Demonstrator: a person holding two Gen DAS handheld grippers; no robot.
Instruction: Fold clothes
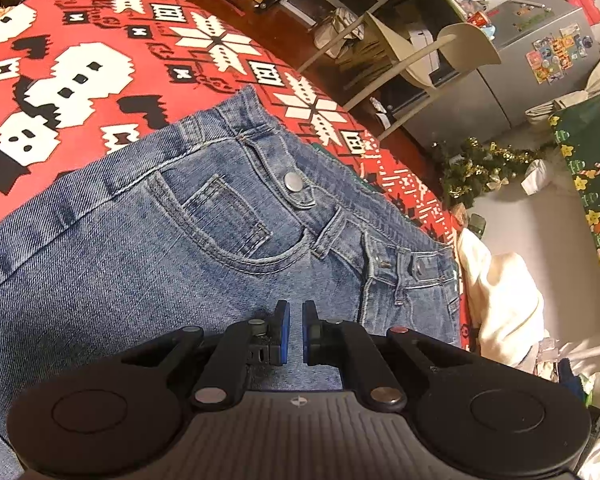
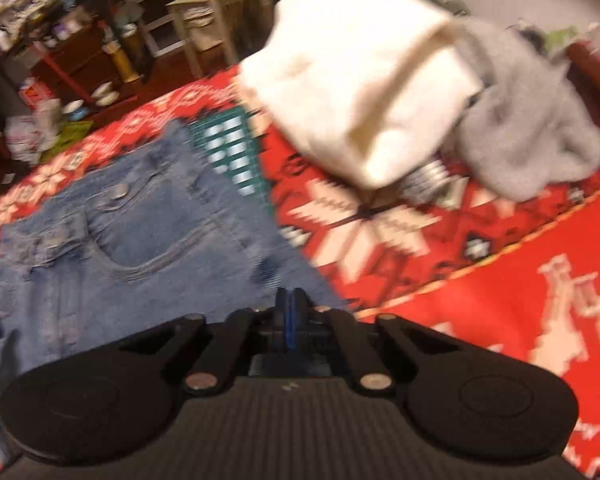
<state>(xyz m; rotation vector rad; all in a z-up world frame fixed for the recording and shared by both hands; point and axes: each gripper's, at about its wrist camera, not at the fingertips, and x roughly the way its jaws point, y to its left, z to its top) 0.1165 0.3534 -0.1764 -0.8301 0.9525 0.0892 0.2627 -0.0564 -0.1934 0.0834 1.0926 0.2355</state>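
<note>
Left gripper: the left gripper (image 1: 296, 330) hangs over the denim below the front pocket, its blue pads (image 1: 286, 330) drawn close with only a narrow slit between them; clenched, with no cloth caught in the slit.
Jeans: the blue jeans (image 1: 148, 240) lie flat on the red patterned blanket (image 1: 100, 48), waistband toward the far edge, the metal waist button (image 1: 293, 181) facing up.
Beyond the blanket: a pale chair (image 1: 432, 56) and a grey fridge (image 1: 540, 52) stand well apart from the jeans.
Right gripper: the right gripper (image 2: 290, 320) is over the near edge of the denim where it meets the blanket, its jaws pressed together; clenched and holding nothing. This view is blurred.
Other clothes: a cream garment (image 2: 352, 80) is heaped on the blanket to the right of the jeans, with a grey garment (image 2: 528, 128) touching its right side.
</note>
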